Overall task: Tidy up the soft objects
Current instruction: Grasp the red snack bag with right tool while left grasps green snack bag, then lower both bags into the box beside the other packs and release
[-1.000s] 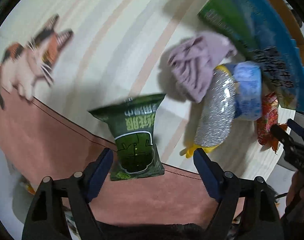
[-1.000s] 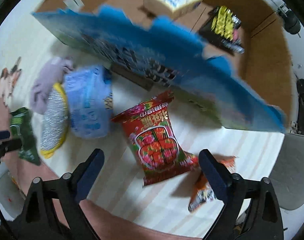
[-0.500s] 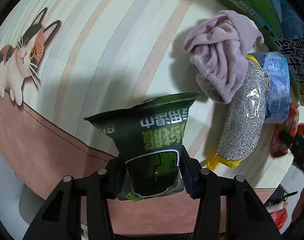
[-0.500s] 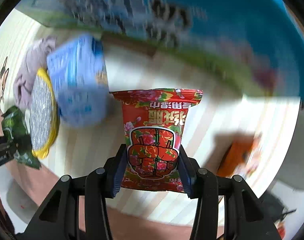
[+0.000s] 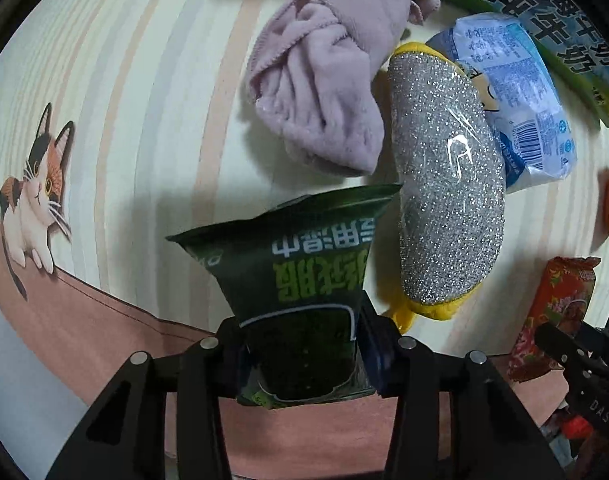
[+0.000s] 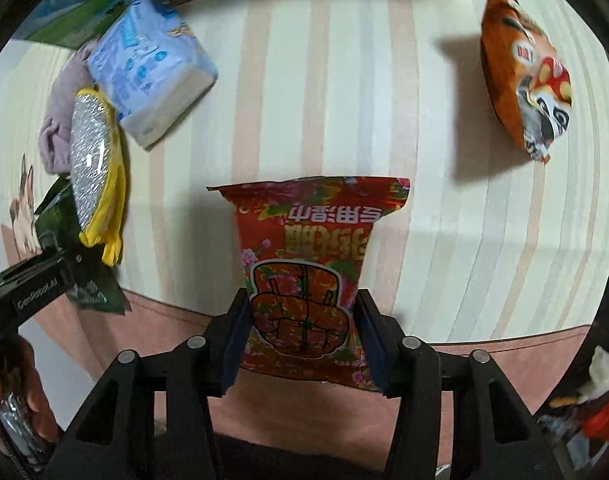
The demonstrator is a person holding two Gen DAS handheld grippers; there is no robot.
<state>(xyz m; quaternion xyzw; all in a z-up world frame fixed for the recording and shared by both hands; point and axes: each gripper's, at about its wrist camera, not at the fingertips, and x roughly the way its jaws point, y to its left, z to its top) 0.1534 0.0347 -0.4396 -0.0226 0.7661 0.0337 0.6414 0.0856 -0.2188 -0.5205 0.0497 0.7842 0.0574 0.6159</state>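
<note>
My left gripper (image 5: 300, 356) is shut on a dark green snack bag (image 5: 296, 256) and holds it over the striped tablecloth (image 5: 144, 80). My right gripper (image 6: 302, 336) is shut on a red flowered snack bag (image 6: 308, 248), which also shows at the right edge of the left wrist view (image 5: 556, 308). Beyond the green bag lie a pink fleece cloth (image 5: 328, 80), a silver-and-yellow scrubbing sponge (image 5: 448, 184) and a blue tissue pack (image 5: 516, 92). The green bag and left gripper show at the left of the right wrist view (image 6: 64, 240).
An orange snack bag (image 6: 524, 72) lies at the far right. A green and blue milk carton box (image 5: 552, 20) stands behind the tissue pack. A cat picture (image 5: 36, 196) is printed on the cloth at the left. The table's pink border (image 6: 484, 352) runs near both grippers.
Both grippers closed from open: the left on the green bag, the right on the red bag. Both have since lifted or pulled back with their bags.
</note>
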